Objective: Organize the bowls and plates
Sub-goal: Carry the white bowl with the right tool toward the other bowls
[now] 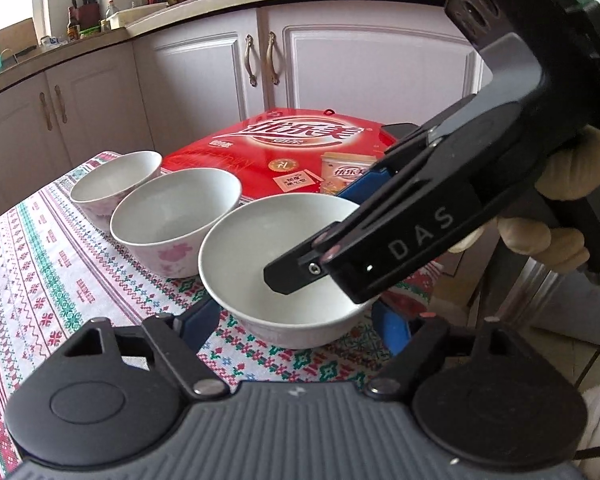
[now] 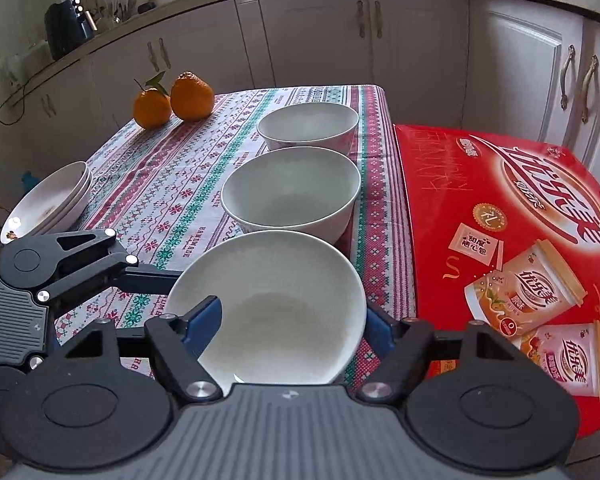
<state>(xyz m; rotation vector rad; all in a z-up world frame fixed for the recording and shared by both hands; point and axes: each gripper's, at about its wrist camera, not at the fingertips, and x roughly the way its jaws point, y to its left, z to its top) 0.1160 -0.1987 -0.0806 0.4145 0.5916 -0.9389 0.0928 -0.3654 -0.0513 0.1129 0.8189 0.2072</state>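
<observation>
Three white bowls stand in a row on the patterned tablecloth [image 1: 40, 260]. The nearest bowl [image 1: 256, 240] [image 2: 288, 276] sits between the blue fingers of my left gripper [image 1: 294, 316], which flank its lower sides without visibly pressing. My right gripper [image 2: 290, 320] [image 1: 320, 240] comes in from the right at rim height. One of its fingers [image 2: 204, 320] hangs over the bowl's inside and the other is just outside the rim. The jaws of both grippers stand open. The middle bowl [image 1: 172, 212] [image 2: 292, 192] and the far bowl [image 1: 116, 176] [image 2: 308, 124] stand untouched. A stack of white plates [image 2: 48, 204] lies at the table's left edge.
A big red gift box [image 1: 276, 148] [image 2: 500, 220] lies right beside the bowls. Two oranges [image 2: 172, 100] sit at the table's far corner. White kitchen cabinets [image 2: 312, 40] stand behind the table. A gloved hand [image 1: 572, 200] holds the right gripper.
</observation>
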